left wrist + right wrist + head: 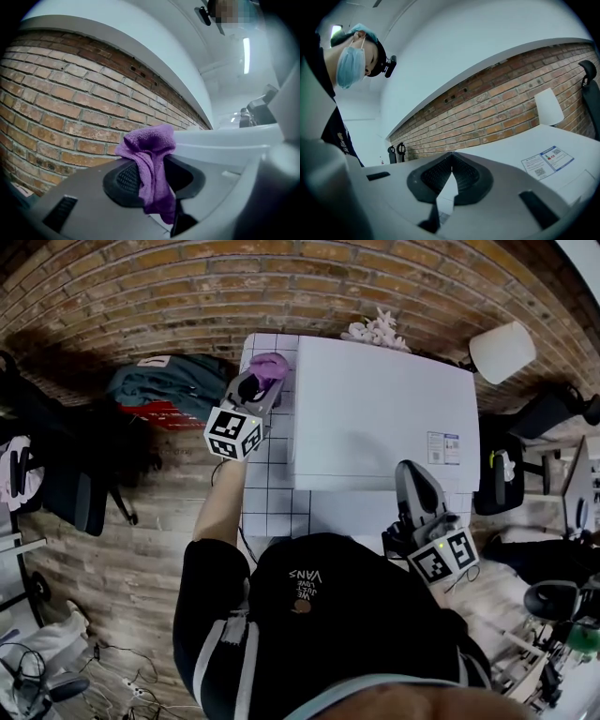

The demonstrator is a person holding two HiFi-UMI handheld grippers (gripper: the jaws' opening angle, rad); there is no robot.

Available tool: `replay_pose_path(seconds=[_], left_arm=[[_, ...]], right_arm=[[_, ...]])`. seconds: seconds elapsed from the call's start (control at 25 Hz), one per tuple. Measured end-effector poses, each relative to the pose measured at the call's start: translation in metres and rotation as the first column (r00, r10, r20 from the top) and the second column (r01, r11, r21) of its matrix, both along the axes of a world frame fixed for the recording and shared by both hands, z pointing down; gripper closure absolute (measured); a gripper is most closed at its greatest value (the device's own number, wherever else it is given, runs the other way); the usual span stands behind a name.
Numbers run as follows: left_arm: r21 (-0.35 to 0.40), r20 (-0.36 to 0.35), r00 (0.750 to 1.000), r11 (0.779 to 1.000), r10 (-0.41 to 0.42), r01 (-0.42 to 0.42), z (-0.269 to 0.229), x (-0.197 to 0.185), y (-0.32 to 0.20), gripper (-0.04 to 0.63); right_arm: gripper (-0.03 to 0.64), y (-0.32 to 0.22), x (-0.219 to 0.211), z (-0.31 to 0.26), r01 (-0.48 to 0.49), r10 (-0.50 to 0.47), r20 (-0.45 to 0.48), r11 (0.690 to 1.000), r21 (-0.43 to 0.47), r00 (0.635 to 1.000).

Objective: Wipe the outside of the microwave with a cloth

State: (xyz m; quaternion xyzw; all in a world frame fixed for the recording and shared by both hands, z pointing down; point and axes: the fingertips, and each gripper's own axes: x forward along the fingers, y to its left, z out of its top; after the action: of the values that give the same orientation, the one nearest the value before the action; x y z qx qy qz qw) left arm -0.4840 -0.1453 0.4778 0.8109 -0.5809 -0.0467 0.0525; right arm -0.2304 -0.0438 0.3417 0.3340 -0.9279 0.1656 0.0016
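The white microwave (384, 413) stands on a white tiled table (264, 498) against the brick wall; its top shows in the right gripper view as a white surface (562, 140) with a sticker (547, 162). My left gripper (263, 374) is at the microwave's left side near the back, shut on a purple cloth (269, 365) that bunches out between the jaws (151, 168). My right gripper (412, 476) sits at the microwave's front right edge, jaws shut with nothing between them (451, 161).
A white coral-like ornament (377, 331) and a white lamp shade (502, 351) sit behind the microwave. Left of the table are a red crate with a teal bag (164, 390) and a black chair (56, 474). Another chair (497, 474) stands at right.
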Motion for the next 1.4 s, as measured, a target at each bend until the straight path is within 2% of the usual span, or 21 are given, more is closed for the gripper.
replay_pose_path(seconds=[0.44, 0.68, 0.84, 1.04, 1.4], left_arm=[[-0.061, -0.056, 0.998, 0.998, 0.004, -0.008, 0.051, 0.042, 0.154, 0.466], [-0.076, -0.088, 0.995, 0.995, 0.052, -0.059, 0.063, 0.075, 0.194, 0.466], [-0.058, -0.091, 0.992, 0.994, 0.090, -0.095, 0.061, 0.089, 0.186, 0.466], [-0.053, -0.118, 0.990, 0.995, 0.073, -0.079, 0.062, 0.079, 0.154, 0.466], [-0.032, -0.104, 0.994, 0.999, 0.023, -0.026, 0.057, 0.036, 0.040, 0.466]], right_arm=[[0.617, 0.050, -0.051, 0.010, 0.124, -0.124, -0.006, 0.992, -0.031, 0.992], [0.617, 0.066, -0.068, 0.014, 0.156, -0.157, -0.022, 0.987, -0.038, 0.987], [0.617, 0.065, -0.072, 0.010, 0.156, -0.157, -0.026, 0.987, -0.027, 0.987], [0.617, 0.053, -0.064, 0.003, 0.131, -0.131, -0.029, 0.991, -0.009, 0.991], [0.617, 0.025, -0.044, 0.000, 0.093, -0.094, -0.049, 0.996, -0.007, 0.994]])
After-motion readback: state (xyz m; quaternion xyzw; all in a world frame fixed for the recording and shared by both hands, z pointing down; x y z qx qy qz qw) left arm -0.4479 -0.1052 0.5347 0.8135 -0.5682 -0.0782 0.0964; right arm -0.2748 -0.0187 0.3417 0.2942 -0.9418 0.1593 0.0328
